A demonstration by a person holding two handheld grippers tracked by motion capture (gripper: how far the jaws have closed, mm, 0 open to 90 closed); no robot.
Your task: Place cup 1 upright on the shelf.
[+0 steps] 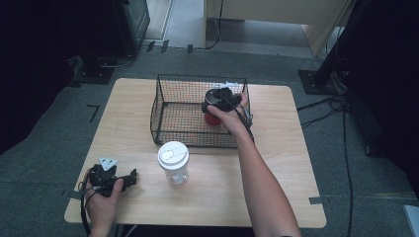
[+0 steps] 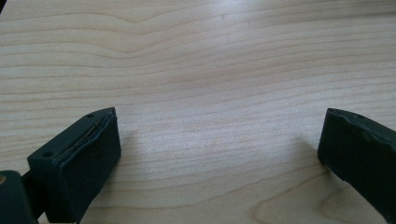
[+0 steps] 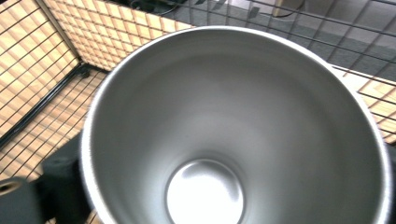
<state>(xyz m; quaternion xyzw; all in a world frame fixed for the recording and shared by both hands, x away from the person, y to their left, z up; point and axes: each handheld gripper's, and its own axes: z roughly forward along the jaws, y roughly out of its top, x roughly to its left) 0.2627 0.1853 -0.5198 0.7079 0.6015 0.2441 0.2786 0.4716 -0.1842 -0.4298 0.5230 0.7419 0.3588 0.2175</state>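
Note:
A black wire basket (image 1: 157,111) stands on the far half of the wooden table (image 1: 281,163). Inside it, near its right wall, is a cup (image 1: 213,118) that is red outside and bare steel inside (image 3: 233,116). My right gripper (image 1: 221,98) is above it, and the cup sits between its jaws, one finger (image 3: 60,184) pressed against the cup's side. My left gripper (image 1: 129,180) rests at the table's near left corner, held in a hand. Its jaws stand wide apart over bare wood (image 2: 219,140) with nothing between them.
A clear plastic cup with a white lid (image 1: 173,162) stands upright just in front of the basket, right of my left gripper. The basket's mesh floor and walls (image 3: 46,70) surround the steel cup. Cables lie on the grey floor at the right.

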